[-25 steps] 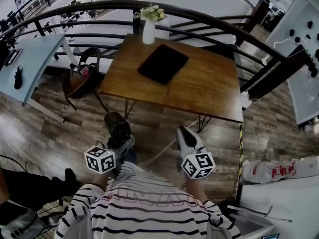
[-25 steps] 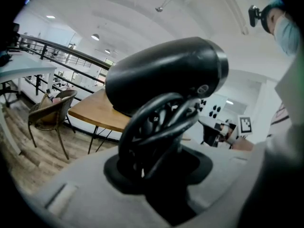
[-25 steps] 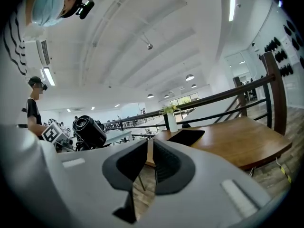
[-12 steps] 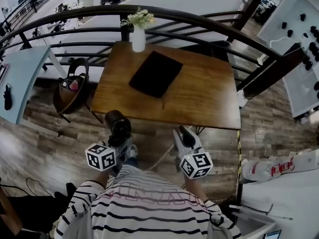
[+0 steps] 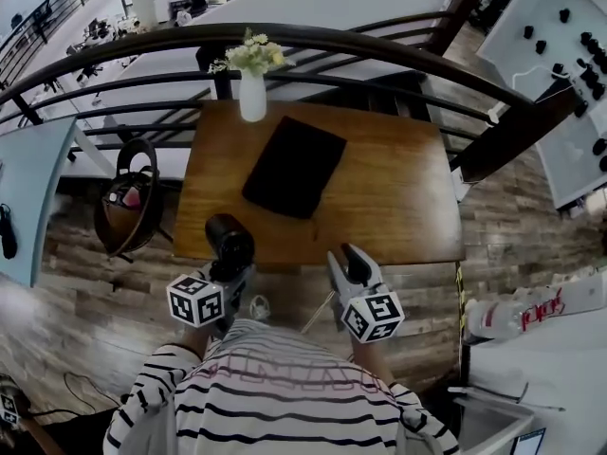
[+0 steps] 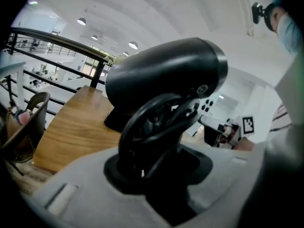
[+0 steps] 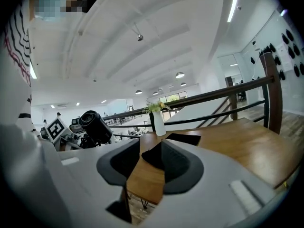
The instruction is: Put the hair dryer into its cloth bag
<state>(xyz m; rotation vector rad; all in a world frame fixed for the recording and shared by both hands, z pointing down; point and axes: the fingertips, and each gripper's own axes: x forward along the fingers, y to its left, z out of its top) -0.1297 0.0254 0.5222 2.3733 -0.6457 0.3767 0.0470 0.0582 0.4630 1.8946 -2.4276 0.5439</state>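
Grips the black hair dryer (image 5: 230, 238) by its handle end in the left gripper (image 5: 232, 273), at the near edge of the wooden table (image 5: 398, 197). Carries the right gripper (image 5: 346, 259) empty, jaws apart and just opened wider. Finds the black cloth bag (image 5: 294, 167) flat mid-table, well apart from both grippers, near the white vase (image 5: 252, 98).

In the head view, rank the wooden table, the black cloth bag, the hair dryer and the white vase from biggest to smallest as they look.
1. wooden table
2. black cloth bag
3. hair dryer and white vase: these look about alike, and the dryer is nearer the camera, so I leave them unranked.
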